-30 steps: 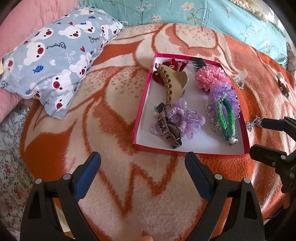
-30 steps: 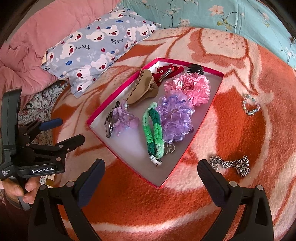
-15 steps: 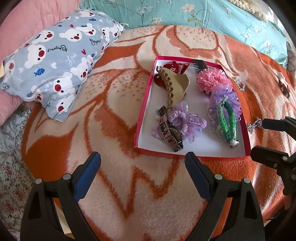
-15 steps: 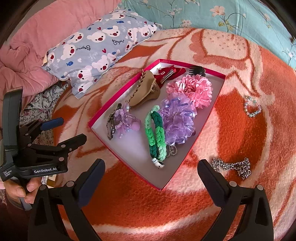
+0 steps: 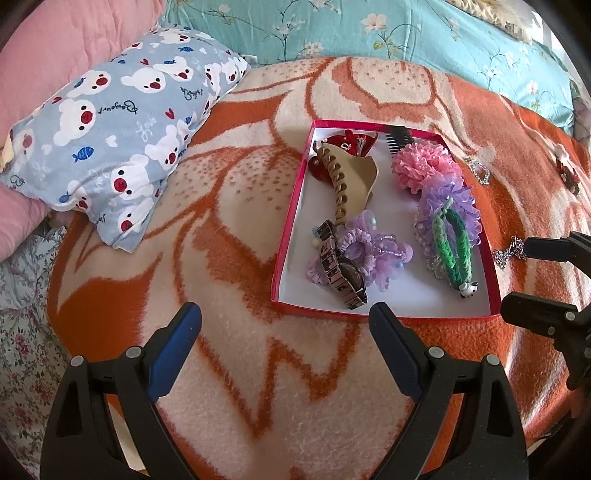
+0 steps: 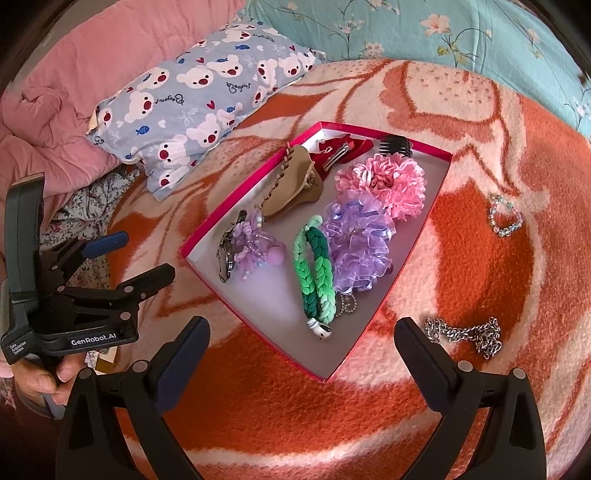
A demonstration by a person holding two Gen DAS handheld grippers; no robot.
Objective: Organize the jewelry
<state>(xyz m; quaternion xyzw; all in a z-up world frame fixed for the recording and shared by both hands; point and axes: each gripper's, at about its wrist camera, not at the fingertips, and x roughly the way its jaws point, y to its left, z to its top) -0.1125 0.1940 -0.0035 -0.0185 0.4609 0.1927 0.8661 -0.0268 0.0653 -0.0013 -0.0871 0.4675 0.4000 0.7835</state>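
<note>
A red-rimmed box (image 5: 286, 243) (image 6: 413, 258) lies on an orange and cream blanket. It holds a tan claw clip (image 5: 347, 177), a watch (image 5: 341, 269), pink (image 6: 388, 182) and purple (image 6: 358, 240) scrunchies, a green braided band (image 6: 314, 273), red clips and a black comb. Outside the box lie a silver chain (image 6: 465, 334) and a beaded bracelet (image 6: 504, 218). My left gripper (image 5: 284, 332) hangs open, empty, in front of the box's near edge. My right gripper (image 6: 301, 343) is open and empty over the box's near corner, the chain just beyond its right finger.
A bear-print pillow (image 5: 110, 125) and a pink quilt (image 6: 66, 110) lie to the left, a teal floral cover (image 5: 369, 33) behind. A small dark ornament (image 5: 567, 173) sits on the blanket at far right. A hand (image 6: 44, 380) holds the left gripper.
Both cameras have drawn back a little from the box, so it sits slightly farther off. Both grippers stay open and nothing in the box has moved.
</note>
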